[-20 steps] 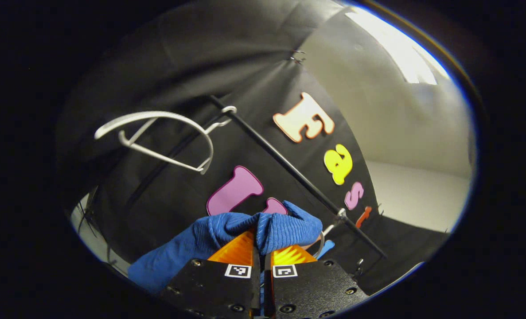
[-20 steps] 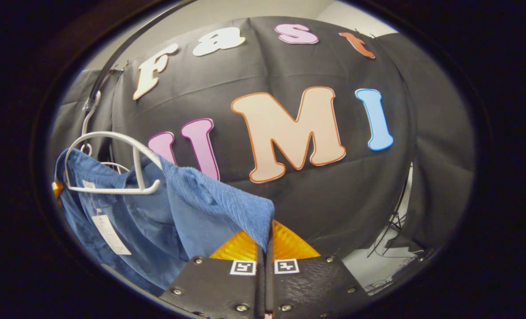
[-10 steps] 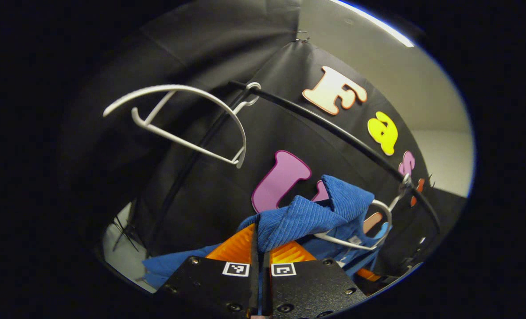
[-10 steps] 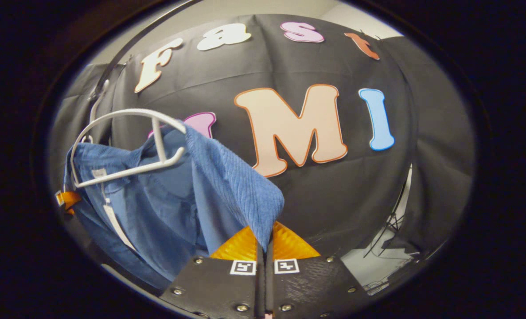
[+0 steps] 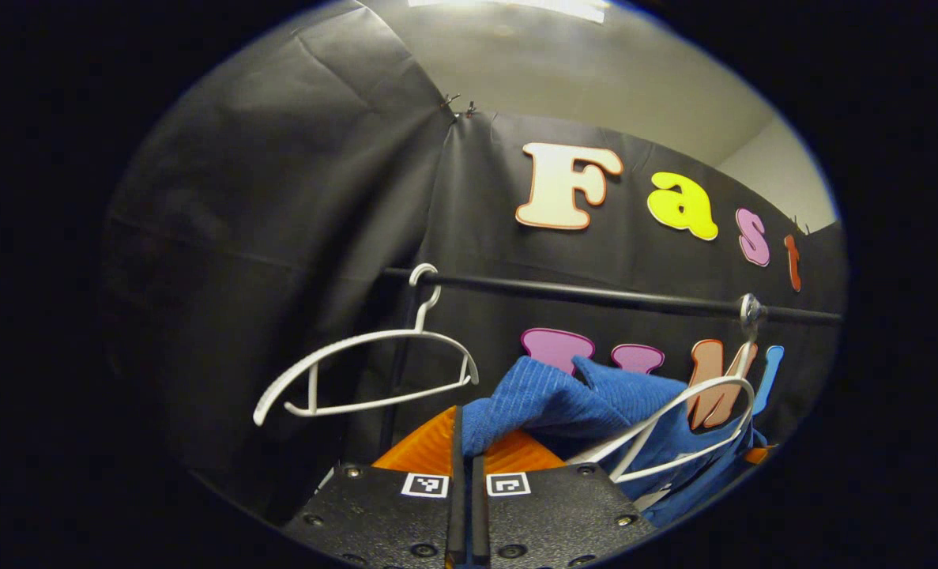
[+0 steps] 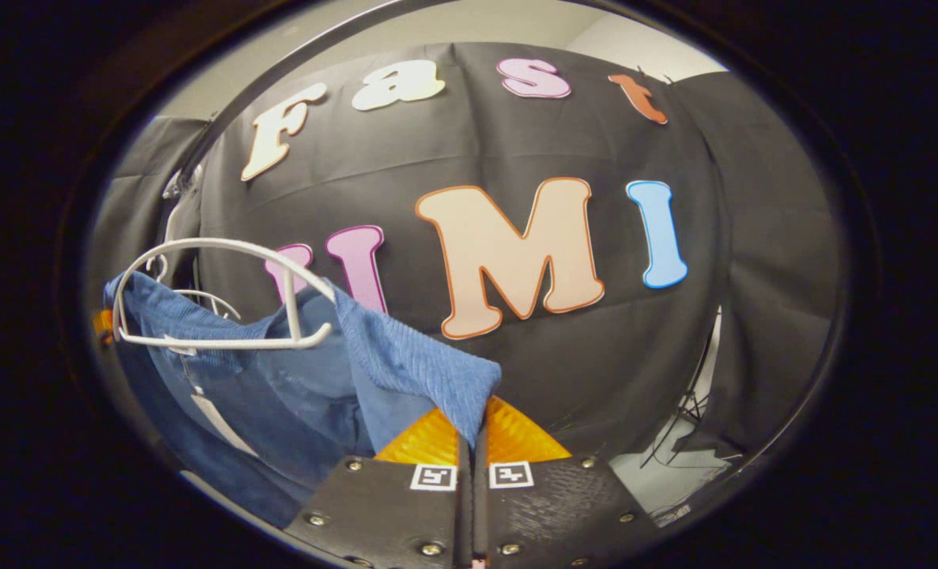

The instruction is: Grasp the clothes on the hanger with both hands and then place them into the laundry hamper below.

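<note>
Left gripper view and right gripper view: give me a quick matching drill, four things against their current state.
Things:
1. blue garment
2. empty white hanger
3. black rail
4. left tool

States:
A. hooked on the rail, bare
B. shut on blue cloth
C. pinched at both ends, draped by a second hanger
D. runs level, carries two hooks

Pairs: 1-C, 2-A, 3-D, 4-B

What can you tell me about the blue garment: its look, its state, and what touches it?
The blue garment is of ribbed, corduroy-like cloth with a pale tag inside. Both its shoulders have been pulled off the white hanger, which now lies in front of it. It hangs slack between two grips: the right gripper pinches one edge, the left gripper another fold. Both are shut on it.
</note>
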